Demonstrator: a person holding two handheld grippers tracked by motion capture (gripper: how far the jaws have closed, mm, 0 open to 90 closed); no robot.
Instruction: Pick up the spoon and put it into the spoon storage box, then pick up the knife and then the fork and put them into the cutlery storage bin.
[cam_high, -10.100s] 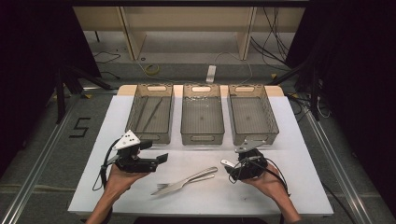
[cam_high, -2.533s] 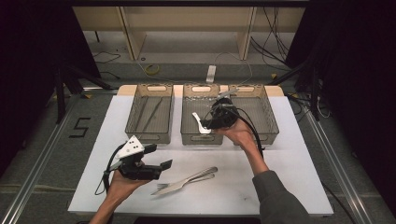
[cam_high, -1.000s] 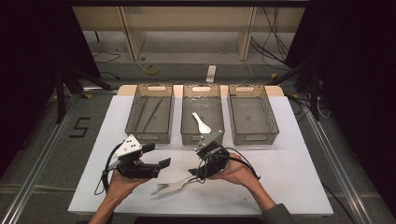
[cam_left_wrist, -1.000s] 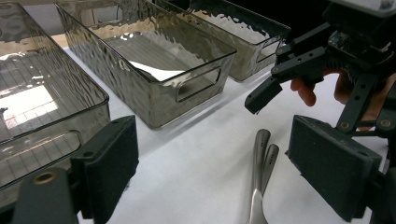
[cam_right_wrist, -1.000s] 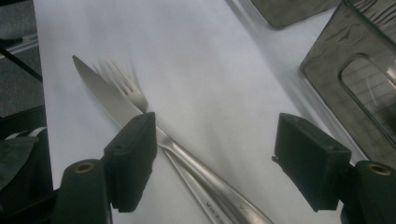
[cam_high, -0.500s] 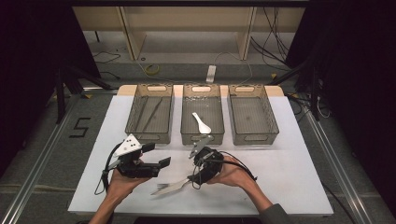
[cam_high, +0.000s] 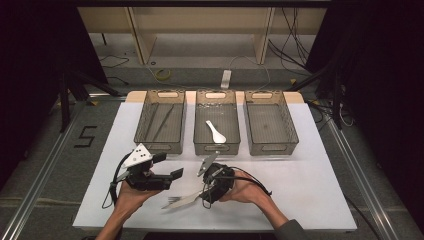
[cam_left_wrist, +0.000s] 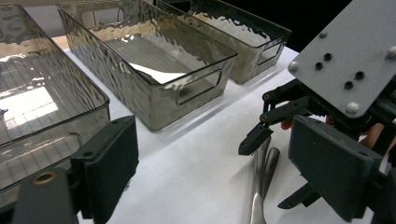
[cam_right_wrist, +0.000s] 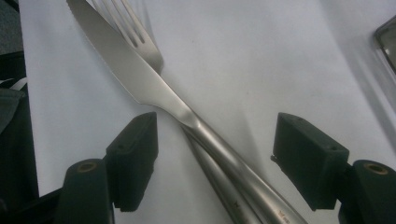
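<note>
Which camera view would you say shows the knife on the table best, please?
The right gripper view: the knife lies large between the open jaws, across the fork. The high view shows it small; the left gripper view catches the two handles.

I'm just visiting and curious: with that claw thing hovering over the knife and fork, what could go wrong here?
The knife lies on top of the fork, handles together between the right gripper's open jaws. Closing might catch both pieces, or nudge the fork and shift the pair. The smooth metal handle could also slip from the pads.
</note>
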